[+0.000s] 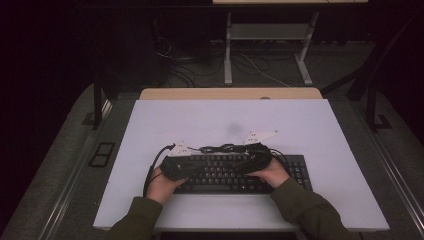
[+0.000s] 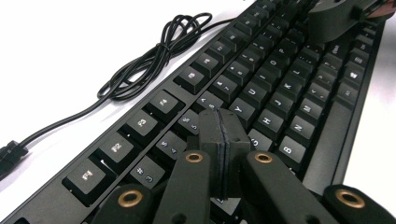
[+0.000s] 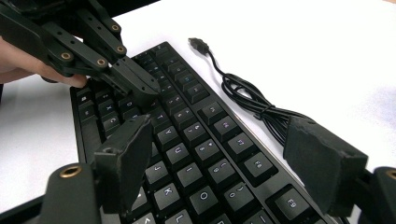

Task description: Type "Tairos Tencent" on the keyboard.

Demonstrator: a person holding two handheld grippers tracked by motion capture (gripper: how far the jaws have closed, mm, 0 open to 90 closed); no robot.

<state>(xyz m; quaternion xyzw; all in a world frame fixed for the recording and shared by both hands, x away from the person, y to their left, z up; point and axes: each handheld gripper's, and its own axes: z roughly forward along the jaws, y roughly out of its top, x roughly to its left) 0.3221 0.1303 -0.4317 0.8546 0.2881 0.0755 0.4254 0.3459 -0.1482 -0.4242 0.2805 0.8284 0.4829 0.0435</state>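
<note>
**Hidden, cropped, unclear**

High view: middle of keyboard [image 1: 295, 172] covered by both hands and tongs; key legends too small to read. Left tongs [image 1: 176, 167] and right tongs [image 1: 256, 159] merge w/ dark keys, jaw state not readable there. Cable [image 1: 220, 148] partly behind right tongs. Room beyond bench [image 1: 150, 200] too dark to make out.

Left gripper view: keyboard [image 2: 261, 93] cut off at bottom and right edges; far keys blurred. Keys under the pressed-together jaws hidden. Cable plug [image 2: 9, 156] cropped at left edge. Right tongs cut off at top edge.

Right gripper view: keyboard [image 3: 187, 140] cropped at bottom; keys behind near jaw hidden. Cable bundle [image 3: 252, 105] runs behind far jaw. Hand [image 3: 28, 65] cut off at left edge.
</note>
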